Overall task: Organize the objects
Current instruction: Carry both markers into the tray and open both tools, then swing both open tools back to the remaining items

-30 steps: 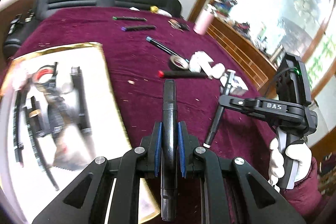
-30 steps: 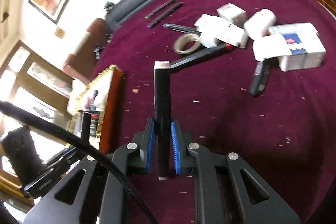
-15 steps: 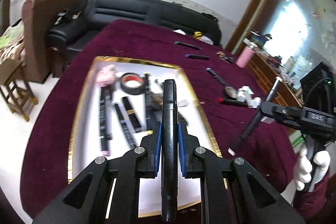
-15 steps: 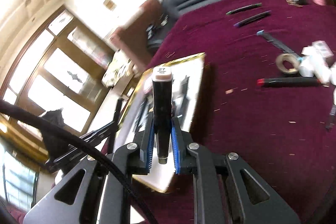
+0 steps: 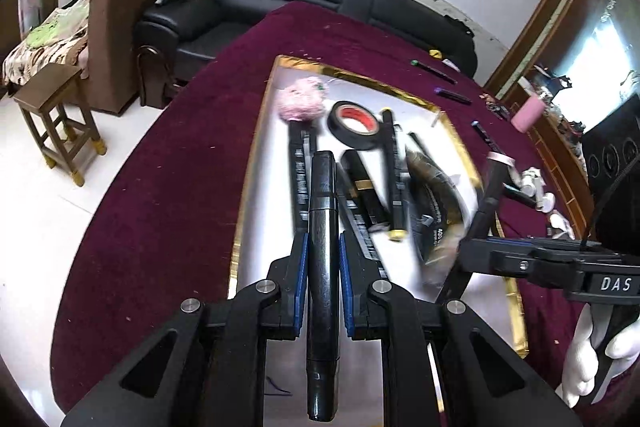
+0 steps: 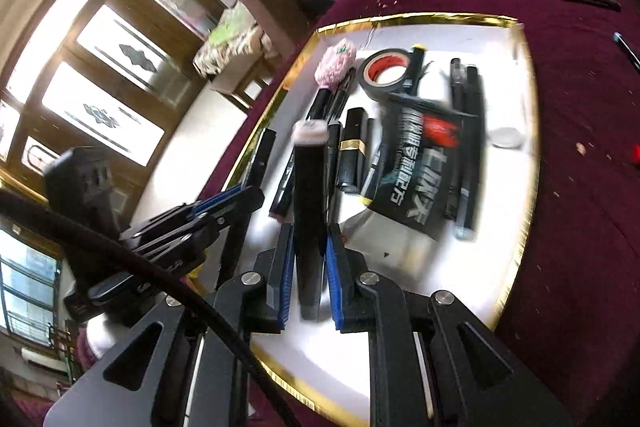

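The left gripper (image 5: 323,259) pinches a black marker (image 5: 322,227) between its blue pads, the pen running lengthwise along the fingers and pointing out over the gold-rimmed white tray (image 5: 256,163). Past its tip on the tray lie several black pens (image 5: 298,179), and farther out a pink fluffy ball (image 5: 301,99). Ahead and to the right of this gripper sits a roll of black tape (image 5: 354,125) with a red core, and nearer, a dark printed packet (image 5: 434,203).

The right gripper (image 6: 309,259) is clamped on a second black marker with a pale cap (image 6: 309,179), held above the near part of the same tray. Beyond it, slightly right, lie a black tube with a gold band (image 6: 352,151) and the packet. A white-gloved hand (image 5: 592,351) grips the right gripper's handle. More pens lie on the maroon cloth (image 6: 580,107) right of the tray.
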{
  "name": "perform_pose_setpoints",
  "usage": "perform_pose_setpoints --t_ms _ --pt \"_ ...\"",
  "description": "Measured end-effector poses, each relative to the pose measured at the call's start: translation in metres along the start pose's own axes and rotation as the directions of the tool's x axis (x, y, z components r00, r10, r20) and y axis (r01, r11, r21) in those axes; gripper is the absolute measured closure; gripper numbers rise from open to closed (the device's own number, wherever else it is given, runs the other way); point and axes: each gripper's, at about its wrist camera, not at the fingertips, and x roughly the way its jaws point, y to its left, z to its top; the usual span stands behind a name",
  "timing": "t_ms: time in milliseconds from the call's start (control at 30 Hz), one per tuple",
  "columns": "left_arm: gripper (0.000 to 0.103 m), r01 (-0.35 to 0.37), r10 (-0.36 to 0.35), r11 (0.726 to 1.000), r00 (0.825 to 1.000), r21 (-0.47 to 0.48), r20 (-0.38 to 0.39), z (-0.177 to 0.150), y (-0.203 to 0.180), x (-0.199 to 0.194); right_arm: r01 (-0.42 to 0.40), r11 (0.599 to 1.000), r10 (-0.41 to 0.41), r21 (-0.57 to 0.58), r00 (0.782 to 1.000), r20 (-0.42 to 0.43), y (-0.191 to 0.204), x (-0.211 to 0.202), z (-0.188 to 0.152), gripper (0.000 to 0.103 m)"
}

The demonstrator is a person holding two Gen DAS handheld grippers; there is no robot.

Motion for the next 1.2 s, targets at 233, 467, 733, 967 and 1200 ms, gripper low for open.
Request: perform_pose_setpoints --t_ms 233,467,733,967,1200 --pt "0.091 -0.005 0.005 1.0 1.0 -0.017 0.0 0.001 0.012 0.006 0.051 0.999 -0.05 0.006 0.996 -0.072 -0.001 0.039 0.008 0.089" --pt "0.085 0.044 -0.043 0.997 0.999 -0.06 0.021 0.005 0.02 0.001 0.094 0.995 -0.096 -0.034 0.994 -0.059 0.005 0.039 0.005 0.083" --pt "0.055 0.132 -0.125 0.987 0.989 -0.088 0.084 0.014 0.007 -0.02 0.021 0.999 -0.023 0.036 0.998 0.062 -0.012 -0.011 0.0 0.076" --pt "0.055 0.226 -0.232 0.969 0.971 0.095 0.056 0.024 -0.073 -0.028 0.121 0.988 -0.148 0.095 0.915 0.376 -0.044 -0.138 -0.03 0.06" --pt "0.055 0.323 -0.332 0.892 0.943 0.315 -0.025 0.035 -0.204 0.0 -0.214 0.942 -0.002 0.261 0.769 0.639 -0.142 -0.23 -0.092 0.0"
